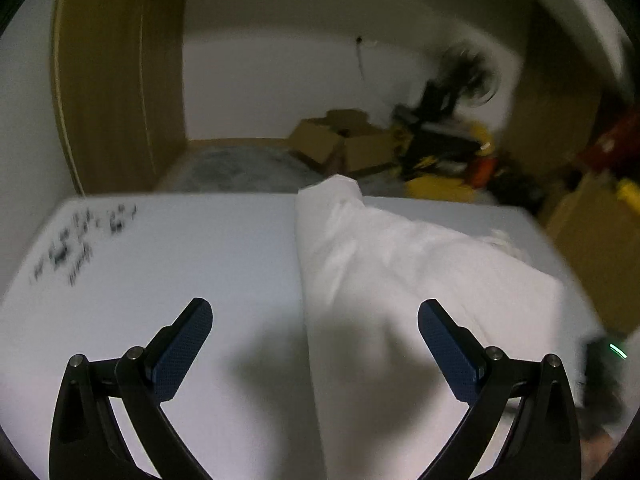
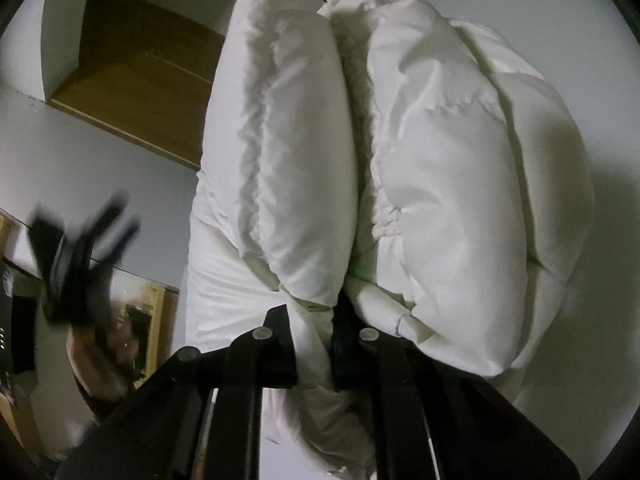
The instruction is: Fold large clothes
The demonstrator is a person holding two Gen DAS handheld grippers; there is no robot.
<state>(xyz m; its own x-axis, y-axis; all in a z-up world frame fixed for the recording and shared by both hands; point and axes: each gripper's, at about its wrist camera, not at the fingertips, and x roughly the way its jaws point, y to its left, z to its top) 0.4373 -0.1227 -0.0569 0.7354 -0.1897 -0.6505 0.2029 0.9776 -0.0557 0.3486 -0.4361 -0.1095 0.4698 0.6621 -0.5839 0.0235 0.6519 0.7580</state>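
One puffy white coat (image 2: 440, 168) lies bunched on the white worktop (image 1: 180, 248). The right gripper (image 2: 314, 320) has its fingers pinched tight on a fold of it. The left gripper (image 1: 316, 344) has its two fingers spread wide, holding nothing, the coat's edge below between them. Some brown boxes (image 1: 340, 144), maybe three, sit blurry behind.

jacket (image 1: 400, 280) on worktop (image 1: 180, 248), its right half | scribbled marks (image 1: 76, 240) at worktop's far left | cardboard boxes (image 1: 340, 140) on floor behind worktop | left tongs (image 1: 315, 316) above worktop's near edge, straddling jacket's left edge
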